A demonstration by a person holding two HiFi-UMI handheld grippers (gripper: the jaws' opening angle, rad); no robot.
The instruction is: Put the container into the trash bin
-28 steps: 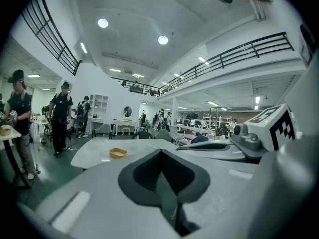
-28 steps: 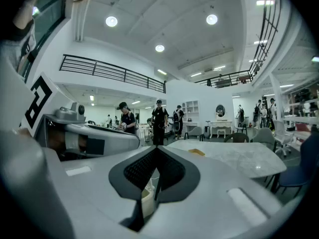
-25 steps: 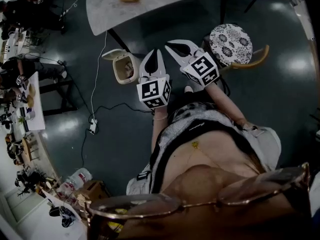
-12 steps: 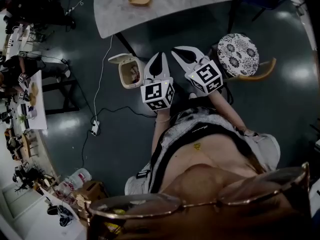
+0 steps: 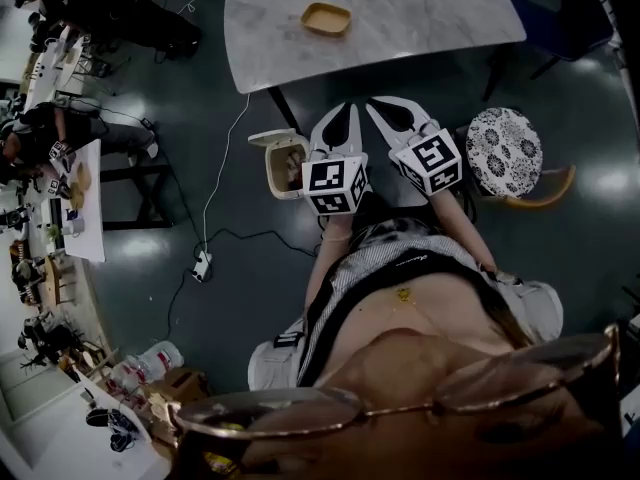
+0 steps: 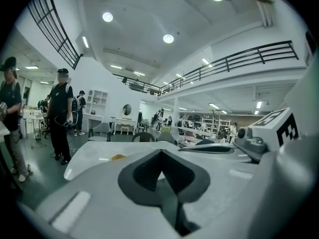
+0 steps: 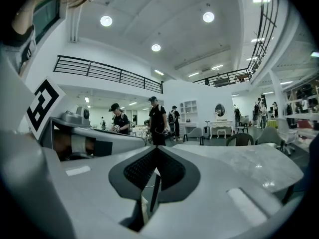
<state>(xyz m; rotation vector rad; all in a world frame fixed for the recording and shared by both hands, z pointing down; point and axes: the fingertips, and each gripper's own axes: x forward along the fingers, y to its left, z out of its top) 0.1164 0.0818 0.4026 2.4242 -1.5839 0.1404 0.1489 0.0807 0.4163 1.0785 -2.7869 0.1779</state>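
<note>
A shallow yellow container (image 5: 327, 18) lies on the marble table (image 5: 420, 28) ahead of me; in the left gripper view the container (image 6: 118, 157) is a small patch on the tabletop. A cream trash bin (image 5: 283, 163) with its lid up stands on the floor by the table leg, just left of my left gripper (image 5: 346, 110). My right gripper (image 5: 386, 106) is beside it on the right. Both are held side by side near level, pointing at the table's near edge. Both are shut and empty: the left gripper (image 6: 160, 153) and the right gripper (image 7: 157, 151) have meeting tips.
A round floral-patterned stool (image 5: 503, 151) stands right of my right gripper. A white cable runs down from the table to a power strip (image 5: 202, 264) on the dark floor. A cluttered side table (image 5: 80, 203) and standing people (image 7: 158, 123) are off to the left.
I and both grippers have moved forward toward the table. The table, container and bin have drawn closer. The bin now sits right beside the left gripper. Jaws stayed shut.
</note>
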